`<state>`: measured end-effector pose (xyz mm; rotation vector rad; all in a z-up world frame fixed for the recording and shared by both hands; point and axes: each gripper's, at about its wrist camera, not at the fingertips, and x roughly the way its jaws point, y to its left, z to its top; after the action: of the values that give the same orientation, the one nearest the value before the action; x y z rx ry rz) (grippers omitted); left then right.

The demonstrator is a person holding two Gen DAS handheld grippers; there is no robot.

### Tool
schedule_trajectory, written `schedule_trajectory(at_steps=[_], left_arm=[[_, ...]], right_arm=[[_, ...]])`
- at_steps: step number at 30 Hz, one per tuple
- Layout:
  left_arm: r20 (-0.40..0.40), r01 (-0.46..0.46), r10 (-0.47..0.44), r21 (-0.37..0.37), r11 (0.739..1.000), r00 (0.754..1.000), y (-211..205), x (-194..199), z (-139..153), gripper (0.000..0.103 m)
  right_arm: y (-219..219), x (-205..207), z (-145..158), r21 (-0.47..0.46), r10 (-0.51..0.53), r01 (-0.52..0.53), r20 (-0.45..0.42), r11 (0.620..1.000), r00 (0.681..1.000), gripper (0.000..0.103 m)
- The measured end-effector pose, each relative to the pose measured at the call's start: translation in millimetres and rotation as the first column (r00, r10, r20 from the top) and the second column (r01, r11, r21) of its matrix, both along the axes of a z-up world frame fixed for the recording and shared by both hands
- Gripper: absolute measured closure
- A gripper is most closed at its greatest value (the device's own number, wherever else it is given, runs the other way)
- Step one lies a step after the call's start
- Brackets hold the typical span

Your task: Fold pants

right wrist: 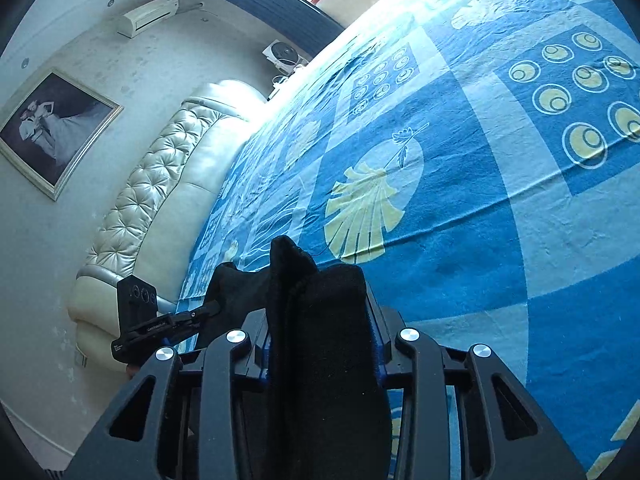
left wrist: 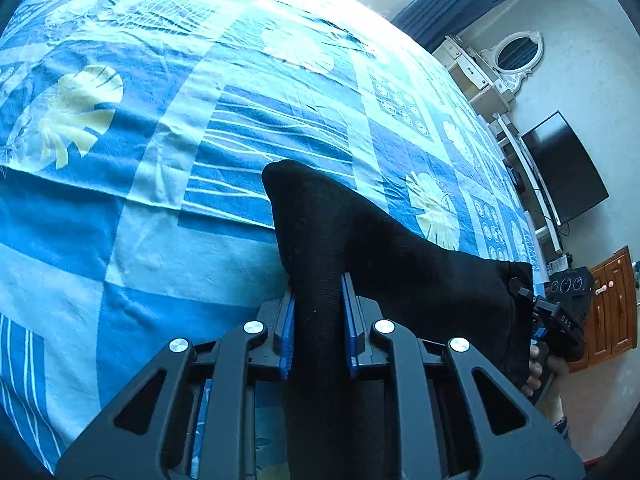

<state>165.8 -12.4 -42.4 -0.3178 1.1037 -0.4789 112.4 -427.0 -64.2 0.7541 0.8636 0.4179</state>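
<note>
The black pants point(left wrist: 360, 240) hang stretched between my two grippers above the bed. My left gripper point(left wrist: 318, 300) is shut on a bunched edge of the pants, which runs down between its blue pads. The right gripper point(left wrist: 524, 292) shows at the far right of the left wrist view, clamped on the other end of the cloth. In the right wrist view my right gripper point(right wrist: 320, 300) is shut on a thick fold of the pants point(right wrist: 320, 340). The left gripper point(right wrist: 212, 306) shows at the left there, holding the pants' other end.
A bed with a blue and white patterned sheet point(left wrist: 200, 120) lies under both grippers. A tufted cream headboard point(right wrist: 152, 200) and a framed picture point(right wrist: 52, 128) are on one side. A dark TV point(left wrist: 568, 168), a white dresser point(left wrist: 480, 76) and a wooden cabinet point(left wrist: 612, 304) stand on the other.
</note>
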Motion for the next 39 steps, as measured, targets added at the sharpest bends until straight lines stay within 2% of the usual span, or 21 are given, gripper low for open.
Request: schedule_trajectory(at_steps=[2, 4, 6, 12, 20, 24, 30, 35, 39], left_arm=[[0.004, 0.011, -0.011, 0.049, 0.999, 1.000, 1, 4, -7, 0.083], [0.002, 0.007, -0.007, 0.048, 0.999, 1.000, 2, 2, -13, 0.083], [0.012, 0.002, -0.002, 0.030, 1.000, 1.000, 5, 0, -17, 0.082], [0.004, -0.015, 0.015, -0.007, 1.000, 1.000, 10, 0, -24, 0.081], [0.037, -0.021, 0.020, 0.015, 1.000, 0.999, 7, -5, -22, 0.081], [0.083, -0.014, 0.012, 0.024, 1.000, 0.996, 6, -10, -23, 0.080], [0.111, -0.025, 0.026, -0.014, 1.000, 0.993, 11, -15, -27, 0.079], [0.139, -0.013, 0.014, -0.008, 1.000, 0.990, 10, -17, -28, 0.078], [0.128, -0.026, 0.032, -0.048, 0.999, 0.991, 14, -17, -32, 0.077]], right_arm=[[4, 14, -9, -0.025, -0.002, 0.001, -0.045, 1.000, 0.999, 0.067], [4, 22, -22, -0.042, 0.002, -0.006, -0.103, 0.999, 0.995, 0.067], [-1, 22, -32, -0.021, 0.002, -0.004, -0.122, 1.000, 0.993, 0.067], [-4, 16, -33, 0.002, -0.012, 0.013, -0.120, 1.000, 0.993, 0.067], [-7, 13, -37, 0.017, -0.016, 0.018, -0.105, 1.000, 0.994, 0.066], [-8, 13, -39, 0.019, -0.011, 0.013, -0.086, 1.000, 0.996, 0.066], [-7, 11, -39, 0.011, -0.010, 0.011, -0.077, 1.000, 0.997, 0.066], [-6, 11, -38, 0.009, -0.014, 0.015, -0.066, 1.000, 0.998, 0.066], [-6, 9, -39, 0.010, -0.020, 0.021, -0.054, 1.000, 0.998, 0.065]])
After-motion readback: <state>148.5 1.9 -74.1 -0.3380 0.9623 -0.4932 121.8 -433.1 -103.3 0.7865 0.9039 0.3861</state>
